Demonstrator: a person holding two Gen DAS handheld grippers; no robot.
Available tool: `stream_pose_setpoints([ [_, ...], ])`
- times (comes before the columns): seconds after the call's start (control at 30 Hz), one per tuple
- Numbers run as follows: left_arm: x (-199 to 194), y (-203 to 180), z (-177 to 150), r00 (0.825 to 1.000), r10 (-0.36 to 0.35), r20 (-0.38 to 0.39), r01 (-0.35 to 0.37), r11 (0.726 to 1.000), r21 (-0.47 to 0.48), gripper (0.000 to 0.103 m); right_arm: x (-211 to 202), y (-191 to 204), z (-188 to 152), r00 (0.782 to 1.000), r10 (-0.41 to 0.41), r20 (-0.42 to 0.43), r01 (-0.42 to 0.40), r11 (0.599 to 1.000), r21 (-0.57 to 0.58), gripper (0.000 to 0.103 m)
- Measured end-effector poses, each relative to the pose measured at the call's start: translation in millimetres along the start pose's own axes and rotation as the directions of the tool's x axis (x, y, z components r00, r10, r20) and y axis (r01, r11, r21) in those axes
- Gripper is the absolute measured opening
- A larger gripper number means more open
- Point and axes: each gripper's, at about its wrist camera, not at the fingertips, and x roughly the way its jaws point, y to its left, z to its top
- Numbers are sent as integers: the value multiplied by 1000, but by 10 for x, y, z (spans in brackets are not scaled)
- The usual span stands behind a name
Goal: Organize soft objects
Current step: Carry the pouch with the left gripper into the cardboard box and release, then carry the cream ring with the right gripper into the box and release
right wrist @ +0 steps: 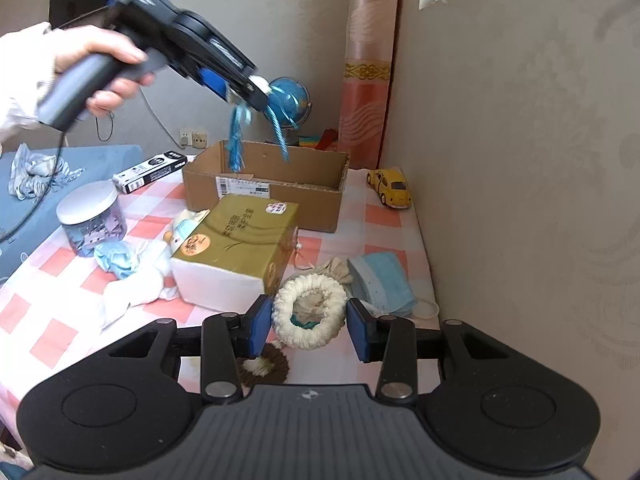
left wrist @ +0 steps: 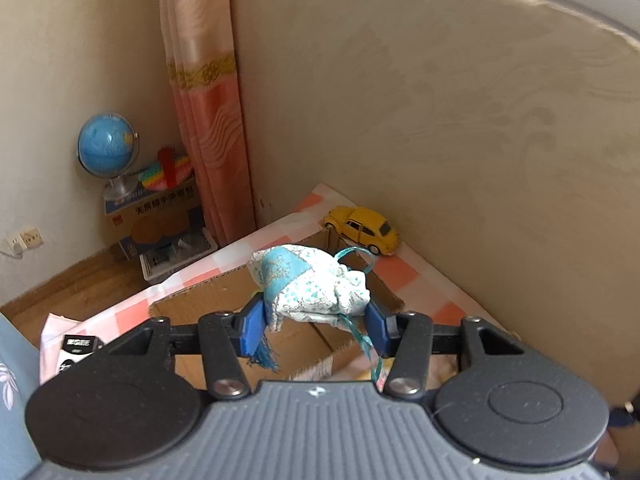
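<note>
The left gripper (left wrist: pixel 314 330) pinches a floral blue-and-white pouch (left wrist: pixel 310 286) between its blue pads, centre frame, above the cardboard box (left wrist: pixel 224 300). The right gripper (right wrist: pixel 308 326) seems to clamp a cream knitted ring (right wrist: pixel 310 312), lower centre, though contact is unclear.

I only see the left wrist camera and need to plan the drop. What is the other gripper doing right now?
Observer: The right gripper has a white fluffy ring between its fingers. I cannot tell whether they pinch it.
Operator: Is anything else soft still lying out?
Observer: A stack of blue face masks lies by the wall, just right of the ring.
Operator: What is on the near side of the cardboard box?
Observer: A green tissue box stands right in front of the cardboard box.
</note>
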Motion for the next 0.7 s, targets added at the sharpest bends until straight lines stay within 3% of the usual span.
stream_pose_setpoints([
  [0.27, 654, 8, 118, 998, 24, -50, -29, 996, -85, 54, 101, -117, 40, 1000, 0, -1, 0, 1000, 19, 46],
  [0.33, 765, 41, 109, 999, 19, -50, -25, 992, -125, 85, 125, -136, 48, 1000, 0, -6, 0, 1000, 22, 46],
  [0.37, 787, 40, 94, 999, 25, -42, -30, 990, -135, 91, 135, -144, 47, 1000, 0, -8, 1, 1000, 23, 46],
  [0.53, 750, 14, 27, 998, 49, -35, -52, 992, -114, 93, 181, -165, 62, 1000, 0, -14, 0, 1000, 23, 46],
  [0.7, 474, -88, -92, 996, 88, 7, -88, 996, -13, 99, 210, -155, 79, 1000, 7, -18, -7, 1000, 23, 46],
])
